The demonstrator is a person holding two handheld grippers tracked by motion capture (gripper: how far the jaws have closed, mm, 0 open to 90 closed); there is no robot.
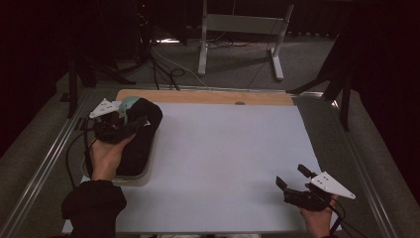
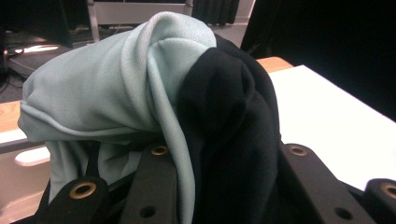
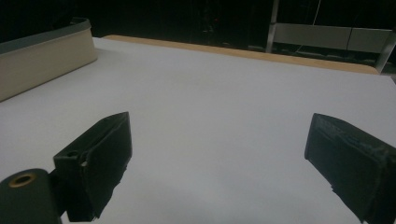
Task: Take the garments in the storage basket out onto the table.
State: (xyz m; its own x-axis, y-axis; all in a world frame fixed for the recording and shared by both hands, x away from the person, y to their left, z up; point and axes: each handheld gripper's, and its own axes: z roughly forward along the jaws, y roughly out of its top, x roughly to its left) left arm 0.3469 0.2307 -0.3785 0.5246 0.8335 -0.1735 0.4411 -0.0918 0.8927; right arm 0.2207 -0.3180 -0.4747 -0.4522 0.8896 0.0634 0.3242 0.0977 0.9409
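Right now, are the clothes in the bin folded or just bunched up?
Bunched up. The black cloth and the mint cloth are heaped together in rumpled folds in the bin, rising above its rim.

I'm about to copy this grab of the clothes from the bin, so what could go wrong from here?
1. The left gripper sits on bunched black cloth and pale green cloth together; lifting may drag both out when one is wanted.
2. The pile overhangs the beige bin, so a pull could tip or slide it.
3. The right gripper hangs open and far off, unable to steady anything.
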